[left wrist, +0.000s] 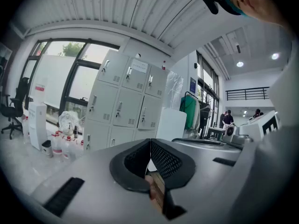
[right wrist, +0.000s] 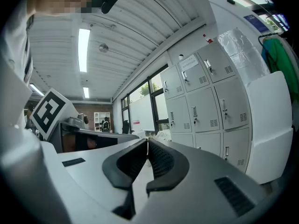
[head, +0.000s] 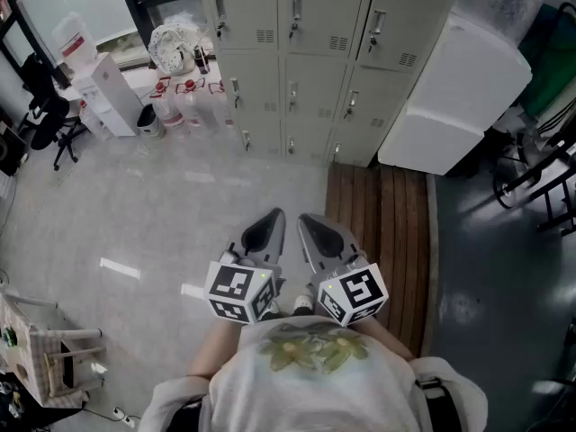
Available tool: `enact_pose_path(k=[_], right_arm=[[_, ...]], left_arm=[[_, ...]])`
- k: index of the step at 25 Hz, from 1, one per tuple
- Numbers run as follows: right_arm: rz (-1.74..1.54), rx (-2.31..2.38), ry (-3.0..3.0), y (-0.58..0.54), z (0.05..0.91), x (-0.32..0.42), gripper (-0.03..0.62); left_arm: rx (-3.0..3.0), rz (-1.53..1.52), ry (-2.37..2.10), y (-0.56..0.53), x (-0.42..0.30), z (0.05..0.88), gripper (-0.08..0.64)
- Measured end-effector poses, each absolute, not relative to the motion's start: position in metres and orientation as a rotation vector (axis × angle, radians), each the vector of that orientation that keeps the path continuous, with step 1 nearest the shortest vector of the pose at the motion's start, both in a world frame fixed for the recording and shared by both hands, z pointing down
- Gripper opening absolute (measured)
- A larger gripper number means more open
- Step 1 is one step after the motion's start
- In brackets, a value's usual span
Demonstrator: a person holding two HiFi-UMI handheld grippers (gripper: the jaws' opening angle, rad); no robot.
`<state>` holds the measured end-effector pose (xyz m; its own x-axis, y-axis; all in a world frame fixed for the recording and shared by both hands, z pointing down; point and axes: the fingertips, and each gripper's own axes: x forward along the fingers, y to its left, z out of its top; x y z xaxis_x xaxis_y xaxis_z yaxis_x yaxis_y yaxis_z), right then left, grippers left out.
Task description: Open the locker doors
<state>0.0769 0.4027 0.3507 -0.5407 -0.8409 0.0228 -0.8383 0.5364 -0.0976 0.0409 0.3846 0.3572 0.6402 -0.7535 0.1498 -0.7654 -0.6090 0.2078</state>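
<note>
Lockers (head: 297,61): grey bank, three columns by three rows, against the far wall. Every door I can see is closed, each with a handle on it. In the head view the top row is cut off by the frame edge. The right column's lower doors are partly covered by a big white box (head: 450,97) standing just right of the lockers. Its top is under clear film and I can't tell what the box is.

Left gripper view shows the lockers (left wrist: 126,106) ahead, with the bottom row partly hidden behind the gripper's body. A paper label sits on one upper door, too small to read. Right gripper view has the lockers (right wrist: 205,106) off to its right, with the bottom edge cut by the white box.

Left gripper (head: 270,228) is well short of the lockers and touches nothing. Its own view (left wrist: 150,141) shows the jaws pressed together with nothing between them. A brownish patch shows through the slot behind the tips; can't tell what it is.

Right gripper (head: 317,232) is beside the left one, equally far from the lockers. Its jaws are closed tip to tip and empty (right wrist: 148,141).

A strip of wooden planks (head: 382,232) lies in front of the lockers. Bottles (head: 180,106) with red caps stand just left of the lockers. Near them is a plastic-wrapped bundle (head: 175,48), contents unclear. A white tower unit (head: 103,93) and an office chair (head: 45,115) stand further left.
</note>
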Motion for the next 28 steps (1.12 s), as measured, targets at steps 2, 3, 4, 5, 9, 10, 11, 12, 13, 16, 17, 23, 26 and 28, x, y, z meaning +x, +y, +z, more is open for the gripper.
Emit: enact_pose_path(k=[2, 3, 4, 5, 9, 10, 11, 12, 13, 16, 17, 23, 26, 28], right_arm=[[-0.163, -1.49, 2.717, 0.403, 0.353, 0.078, 0.032], [-0.17, -1.49, 2.714, 0.404, 0.354, 0.079, 0.032], [-0.179, -1.49, 2.714, 0.404, 0.355, 0.08, 0.032], [-0.189, -1.489, 2.716, 0.403, 0.355, 0.081, 0.032], [-0.177, -1.472, 2.715, 0.401, 0.357, 0.088, 0.034], [-0.18, -1.478, 2.723, 0.4, 0.36, 0.09, 0.034], [-0.192, -1.48, 2.738, 0.4, 0.364, 0.092, 0.034], [-0.209, -1.473, 2.756, 0.401, 0.369, 0.094, 0.034], [-0.227, -1.459, 2.771, 0.401, 0.374, 0.096, 0.034], [-0.284, -1.427, 2.779, 0.395, 0.388, 0.104, 0.034], [-0.31, -1.419, 2.776, 0.391, 0.393, 0.105, 0.034], [-0.349, -1.351, 2.797, 0.38, 0.396, 0.099, 0.034], [-0.365, -1.335, 2.802, 0.367, 0.399, 0.092, 0.034], [-0.354, -1.33, 2.812, 0.357, 0.401, 0.086, 0.034]], left_arm=[[2.599, 0.073, -1.216, 0.385, 0.041, 0.358, 0.031], [2.593, 0.075, -1.211, 0.385, 0.041, 0.358, 0.031], [2.588, 0.076, -1.209, 0.384, 0.042, 0.359, 0.031], [2.583, 0.076, -1.21, 0.383, 0.043, 0.36, 0.031], [2.565, 0.081, -1.214, 0.379, 0.052, 0.366, 0.031], [2.561, 0.086, -1.211, 0.379, 0.055, 0.369, 0.031], [2.556, 0.09, -1.208, 0.38, 0.059, 0.371, 0.031], [2.55, 0.091, -1.205, 0.381, 0.062, 0.374, 0.031], [2.544, 0.09, -1.206, 0.382, 0.065, 0.378, 0.031], [2.524, 0.089, -1.237, 0.38, 0.07, 0.389, 0.031], [2.515, 0.094, -1.249, 0.378, 0.07, 0.392, 0.031], [2.471, 0.121, -1.293, 0.369, 0.061, 0.398, 0.031], [2.465, 0.108, -1.305, 0.359, 0.055, 0.399, 0.031], [2.471, 0.109, -1.298, 0.349, 0.051, 0.401, 0.031]])
